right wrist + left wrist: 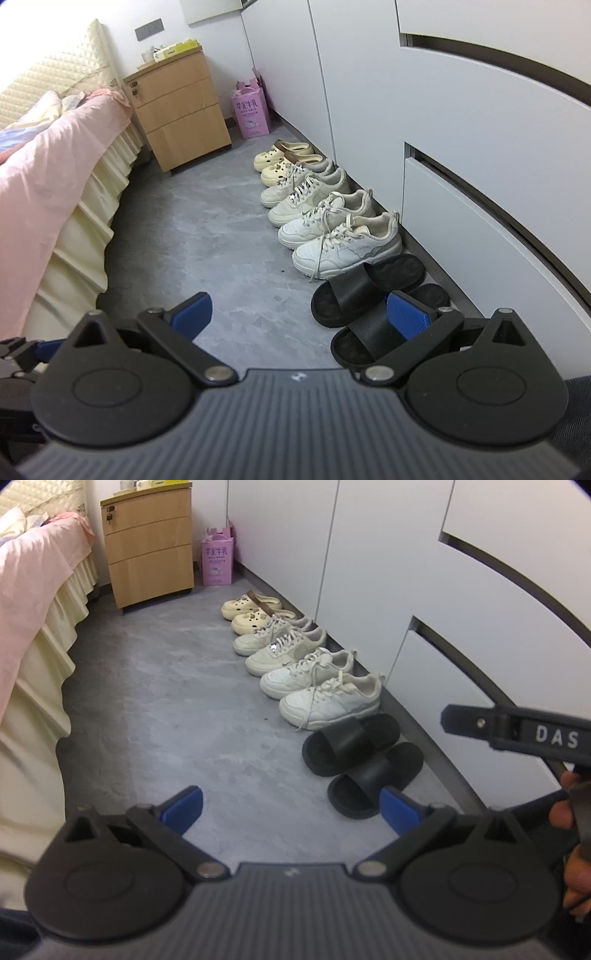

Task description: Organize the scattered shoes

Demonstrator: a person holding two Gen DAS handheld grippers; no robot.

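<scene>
Left wrist view: shoes (317,681) sit paired in one row along the wardrobe (369,572), toes outward, leaving the floor (166,709) open; left gripper (291,808) and right gripper (299,314) both spread wide, holding nothing

Footwear count: eight items in one row along the wall base, ahead of the tool and to its right. Black slides (360,764): two, nearest the tool. White sneakers (325,698): two, next beyond the slides. Cream sneakers (284,646): two, beyond the white pair. Pale yellow clogs (255,611): two, farthest from the tool. Other items: one wooden drawer cabinet (151,550) with three drawer fronts; one pink carton (218,559); one bed (33,602).
</scene>
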